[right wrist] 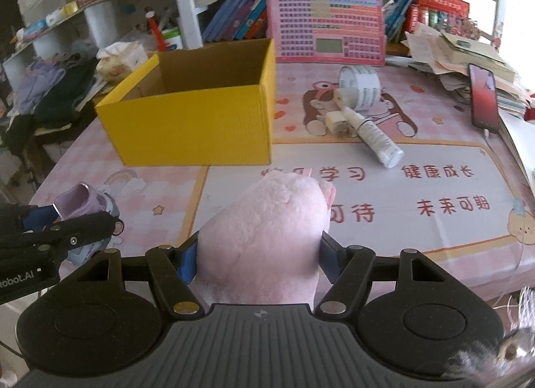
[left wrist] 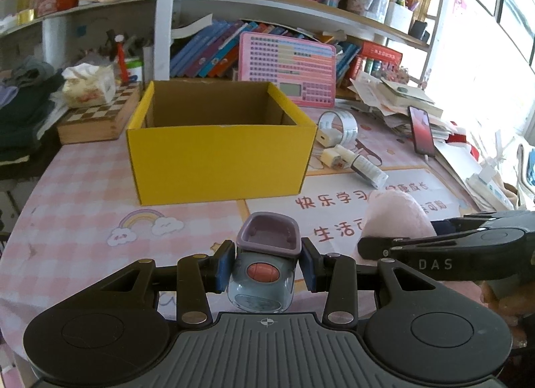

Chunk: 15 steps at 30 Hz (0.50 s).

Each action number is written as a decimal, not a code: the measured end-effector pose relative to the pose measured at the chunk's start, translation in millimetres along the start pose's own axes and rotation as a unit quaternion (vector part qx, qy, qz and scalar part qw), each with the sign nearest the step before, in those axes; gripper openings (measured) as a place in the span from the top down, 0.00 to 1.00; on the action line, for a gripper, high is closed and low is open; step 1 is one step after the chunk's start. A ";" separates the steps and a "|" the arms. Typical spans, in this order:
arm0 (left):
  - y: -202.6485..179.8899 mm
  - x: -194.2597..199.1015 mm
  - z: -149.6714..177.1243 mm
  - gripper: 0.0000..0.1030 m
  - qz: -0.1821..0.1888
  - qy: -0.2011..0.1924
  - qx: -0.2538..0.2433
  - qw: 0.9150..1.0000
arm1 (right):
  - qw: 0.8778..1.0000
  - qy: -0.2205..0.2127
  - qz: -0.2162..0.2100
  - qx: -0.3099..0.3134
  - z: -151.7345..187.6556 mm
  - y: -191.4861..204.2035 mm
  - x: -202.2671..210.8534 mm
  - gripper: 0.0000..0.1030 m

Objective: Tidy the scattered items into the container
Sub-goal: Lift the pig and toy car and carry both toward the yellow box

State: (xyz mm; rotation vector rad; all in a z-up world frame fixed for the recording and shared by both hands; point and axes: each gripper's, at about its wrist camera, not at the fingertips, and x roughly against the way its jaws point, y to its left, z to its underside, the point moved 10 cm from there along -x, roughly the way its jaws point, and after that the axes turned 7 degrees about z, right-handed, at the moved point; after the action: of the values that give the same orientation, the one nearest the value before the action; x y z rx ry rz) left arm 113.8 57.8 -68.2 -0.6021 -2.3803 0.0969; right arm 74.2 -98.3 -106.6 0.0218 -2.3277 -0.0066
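My left gripper is shut on a small grey and purple toy cup with an orange button, held above the pink tablecloth in front of the open yellow cardboard box. My right gripper is shut on a pink plush toy, its blue pads pressing both sides. The box stands ahead and left of the plush. Each gripper shows at the edge of the other's view: the right one with the plush, the left one with the cup.
Right of the box lie a white tube, a tape roll and a small cream eraser-like block. A phone leans on a paper stack at right. A pink keyboard toy, books and a chessboard box stand behind.
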 end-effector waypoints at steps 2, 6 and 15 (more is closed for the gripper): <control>4.2 1.8 1.6 0.61 -0.003 0.000 0.003 1.000 | 1.000 0.002 -0.007 0.010 1.8 7.6 0.3 0.35; 13.3 6.7 3.5 0.61 -0.012 -0.002 0.011 1.000 | 1.000 0.008 -0.021 0.019 5.3 19.6 -1.1 0.35; 19.8 10.8 0.7 0.61 -0.020 -0.005 0.009 1.000 | 0.999 -0.001 -0.030 0.025 -0.8 30.1 -0.7 0.35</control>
State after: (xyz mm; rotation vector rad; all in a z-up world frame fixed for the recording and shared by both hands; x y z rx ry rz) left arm 114.0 80.4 -66.7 -0.5475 -2.3970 0.1039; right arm 74.9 -68.2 -106.3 0.1167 -2.3287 0.0221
